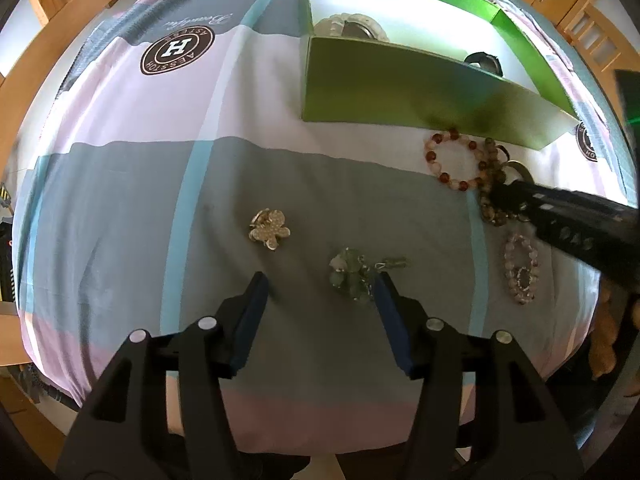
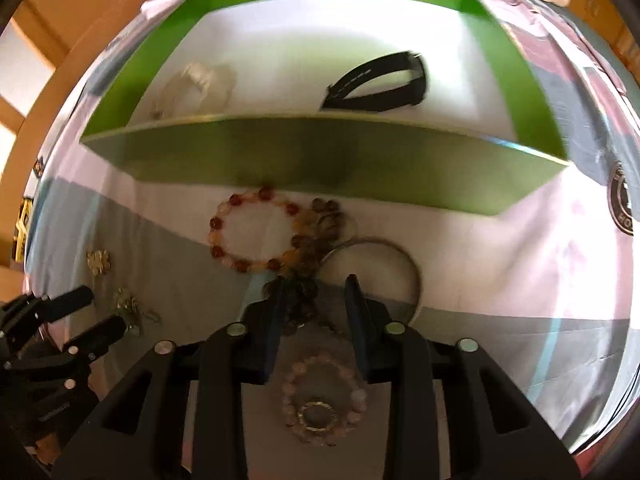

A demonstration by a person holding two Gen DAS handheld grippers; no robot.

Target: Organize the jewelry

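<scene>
The job is partway done. The green box [image 2: 320, 152] at the back of the sheet [image 1: 120, 200] already holds a black band [image 2: 376, 88] and a pale bracelet [image 2: 196, 88]. The rest of the jewelry is loose on the sheet in front of it.

The step in hand looks like 2 pickups at once. The right gripper [image 2: 316, 284] points down over the tangle by the box's front wall. Its jaws stand a little apart, and nothing is pinched in its own blurred view. The dark-bead bracelet [image 2: 308, 256] lies at its left fingertip, touching the red-bead bracelet [image 2: 252, 236] and overlapping the metal bangle [image 2: 412, 264]. A pink bracelet [image 2: 324, 404] with a small ring [image 2: 318, 416] inside it lies nearer.

The left gripper [image 1: 320, 280] is about half open and empty. The green charm [image 1: 352, 276] sits just inside its right finger, and a flower brooch [image 1: 271, 229] lies apart ahead.

Next, the right gripper likely has to close on the dark beads alone and lift without dragging the 2 neighbours. The left gripper should centre on the charm before closing. Both pieces then go into the box.
</scene>
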